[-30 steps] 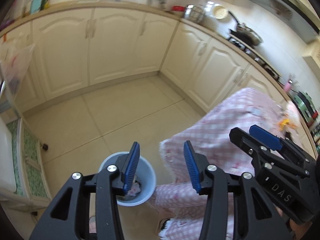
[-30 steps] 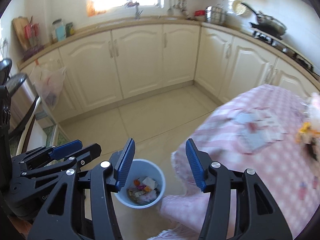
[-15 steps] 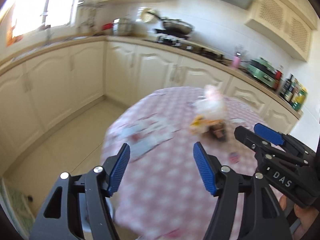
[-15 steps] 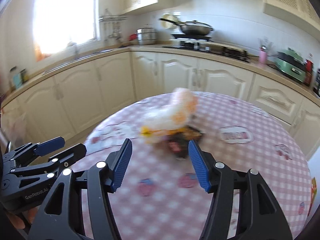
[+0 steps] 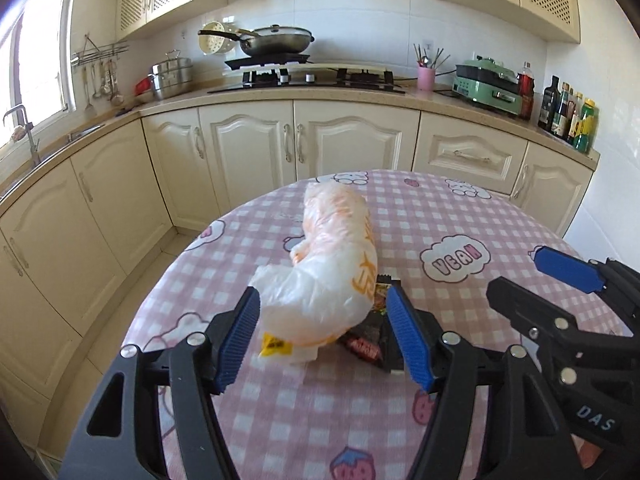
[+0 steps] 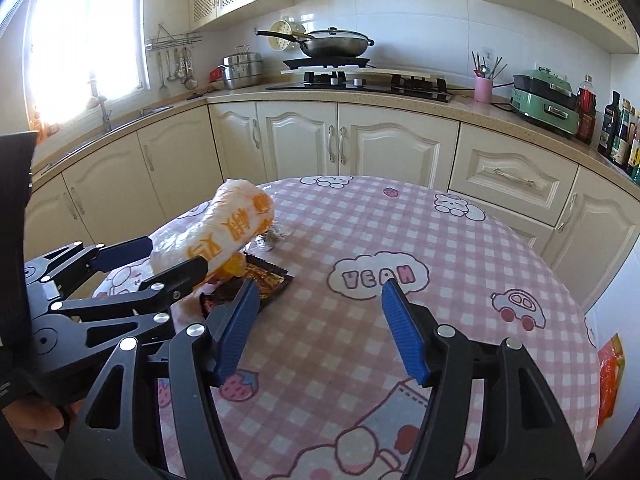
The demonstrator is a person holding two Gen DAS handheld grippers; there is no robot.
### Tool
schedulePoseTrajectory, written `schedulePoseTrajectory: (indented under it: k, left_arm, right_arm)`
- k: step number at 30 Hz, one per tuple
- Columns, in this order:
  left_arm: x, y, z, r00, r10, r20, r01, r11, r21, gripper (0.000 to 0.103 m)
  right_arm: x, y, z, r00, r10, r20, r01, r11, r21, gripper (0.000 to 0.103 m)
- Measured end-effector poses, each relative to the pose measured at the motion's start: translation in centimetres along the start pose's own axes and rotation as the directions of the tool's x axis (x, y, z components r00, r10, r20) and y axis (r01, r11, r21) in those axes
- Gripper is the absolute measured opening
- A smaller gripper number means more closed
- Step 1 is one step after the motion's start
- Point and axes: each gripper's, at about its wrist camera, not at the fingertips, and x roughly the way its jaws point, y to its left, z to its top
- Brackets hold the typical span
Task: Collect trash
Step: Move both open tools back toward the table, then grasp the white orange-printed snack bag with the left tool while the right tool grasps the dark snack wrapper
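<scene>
A white and orange plastic bag (image 5: 332, 264) lies on the round table with the pink checked cloth (image 5: 432, 216). A dark snack wrapper (image 5: 366, 340) lies partly under it. My left gripper (image 5: 322, 340) is open, its fingers on either side of the bag's near end, not closed on it. In the right wrist view the bag (image 6: 224, 228) and wrapper (image 6: 260, 280) sit left of my right gripper (image 6: 316, 328), which is open and empty over the cloth. A small crumpled scrap (image 6: 274, 236) lies beside the bag.
Cream kitchen cabinets (image 5: 304, 148) curve behind the table, with a stove and wok (image 5: 280, 40) on the counter. Bottles (image 5: 568, 112) stand at the right. An orange wrapper (image 6: 610, 376) shows past the table's right edge. The right gripper's body (image 5: 568, 320) is close beside my left.
Both grippers swung up from the blue bin on the floor to the table. The left gripper has come in around the plastic bag. Both stayed open.
</scene>
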Motion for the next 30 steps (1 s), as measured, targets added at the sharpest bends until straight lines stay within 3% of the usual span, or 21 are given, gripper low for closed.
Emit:
schedulePoseTrajectory:
  k: [2, 3, 7, 12, 15, 22, 24, 25, 26, 30]
  left_arm:
    - [0.7, 0.0, 0.3, 1.000, -0.001, 0.002, 0.001, 1.000, -0.009, 0.057]
    - [0.9, 0.1, 0.4, 1.000, -0.018, -0.004, 0.018, 1.000, -0.019, 0.038]
    - [0.6, 0.7, 0.0, 0.998, -0.063, 0.001, 0.063, 0.997, -0.042, 0.024]
    - [-2.0, 2.8, -0.5, 0.991, -0.081, 0.104, 0.094, 0.987, -0.129, 0.021]
    - [-3.8, 4.6, -1.1, 0.989, -0.032, 0.146, 0.057, 0.983, -0.174, 0.021]
    - [-5.5, 8.2, -3.2, 0.991, 0.057, 0.118, -0.025, 0.967, -0.253, 0.021]
    - [-5.6, 9.1, -4.0, 0.993, 0.062, 0.104, -0.032, 0.963, -0.268, 0.021]
    - [-5.7, 9.5, -4.3, 0.993, 0.059, 0.099, -0.030, 0.962, -0.272, 0.021]
    - [-5.7, 9.9, -4.6, 0.994, 0.056, 0.094, -0.028, 0.960, -0.279, 0.021]
    - [-6.5, 10.6, -5.8, 0.995, 0.042, 0.092, -0.013, 0.955, -0.295, 0.021]
  right_arm:
    - [0.3, -0.1, 0.1, 1.000, 0.003, -0.008, -0.003, 1.000, 0.002, 0.061]
    - [0.5, -0.1, 0.1, 1.000, 0.005, -0.012, -0.005, 1.000, 0.000, 0.061]
    - [1.2, 0.5, 0.0, 0.999, 0.021, -0.036, -0.021, 1.000, -0.010, 0.061]
    - [1.9, 2.3, -0.1, 0.996, 0.041, -0.076, -0.044, 0.998, -0.037, 0.062]
    - [2.6, 4.1, -0.1, 0.993, 0.043, -0.106, -0.052, 0.995, -0.081, 0.062]
    - [5.3, 8.4, -0.7, 0.984, 0.011, -0.179, -0.049, 0.977, -0.208, 0.062]
    - [6.5, 9.0, -1.1, 0.979, -0.023, -0.205, -0.027, 0.971, -0.237, 0.051]
    - [7.1, 9.1, -1.4, 0.973, -0.028, -0.228, -0.029, 0.969, -0.245, 0.031]
    - [7.5, 9.1, -1.6, 0.970, -0.023, -0.244, -0.039, 0.968, -0.248, 0.023]
    - [6.2, 8.5, -1.9, 0.977, -0.047, -0.210, -0.007, 0.969, -0.248, 0.013]
